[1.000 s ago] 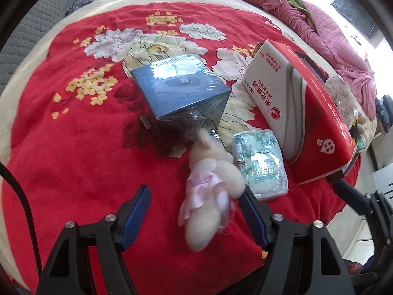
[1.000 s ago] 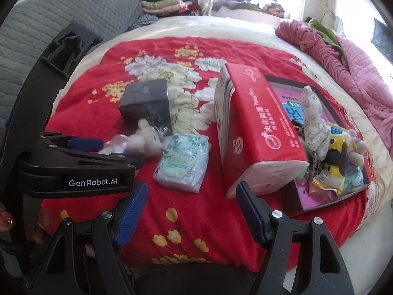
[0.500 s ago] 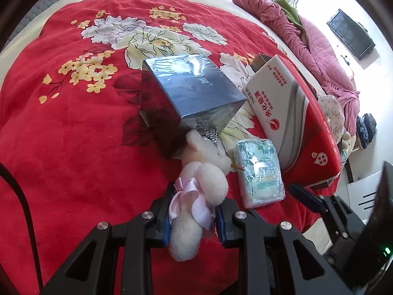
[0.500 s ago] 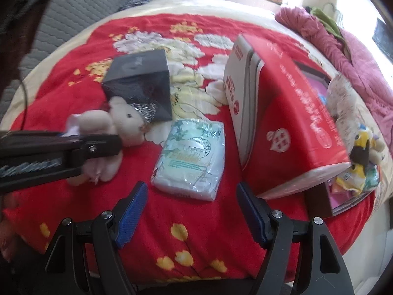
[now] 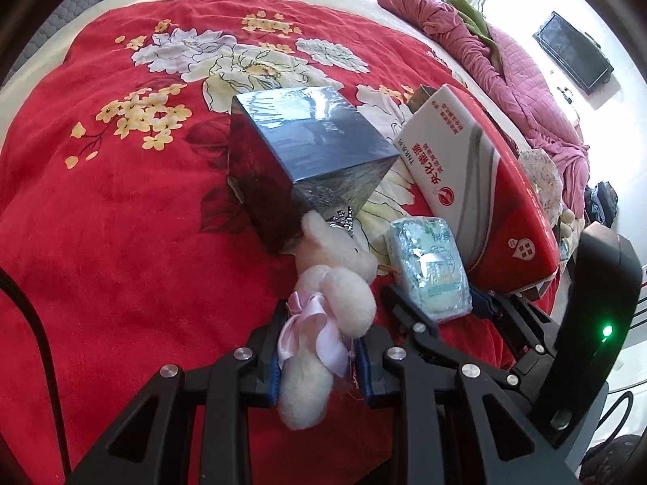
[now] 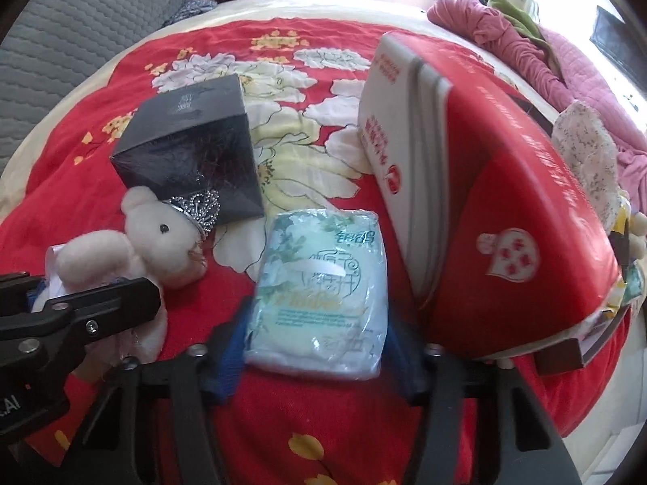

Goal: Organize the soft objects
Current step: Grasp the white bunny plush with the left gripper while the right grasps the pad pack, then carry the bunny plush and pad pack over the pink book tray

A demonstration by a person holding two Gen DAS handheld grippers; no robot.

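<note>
Left wrist view shows the left tool (image 5: 317, 357) clenched on the plush bear (image 5: 323, 303), blue pads pressed into its lower body at the pink ribbon, low and centre in the frame. The bear's head leans against the bottom corner of the dark box (image 5: 307, 161) on the red floral bedspread (image 5: 101, 202).

Right wrist view shows the right tool (image 6: 315, 347) with its blue fingers on either side of the tissue pack (image 6: 319, 287), at lower centre of the frame. The pads look to be touching the wrapper, but blur hides whether they are truly gripping, so I cannot tell. The red carton (image 6: 485, 202) stands just beside the pack on the frame's right.

To do this step well, I would judge that the right tool should squeeze the pack squarely across its width, firmly enough that the slippery film does not slide out, then lift straight up to avoid catching the carton. The bear should come up gently so its silver crown (image 6: 198, 206) does not snag on the box.

Half a second ago the right tool stood wide open, well short of the pack; now its fingers have come in round the pack's near end. The left tool was already clamped on the bear then and stays so, with the bear sitting much the same against the box.
</note>
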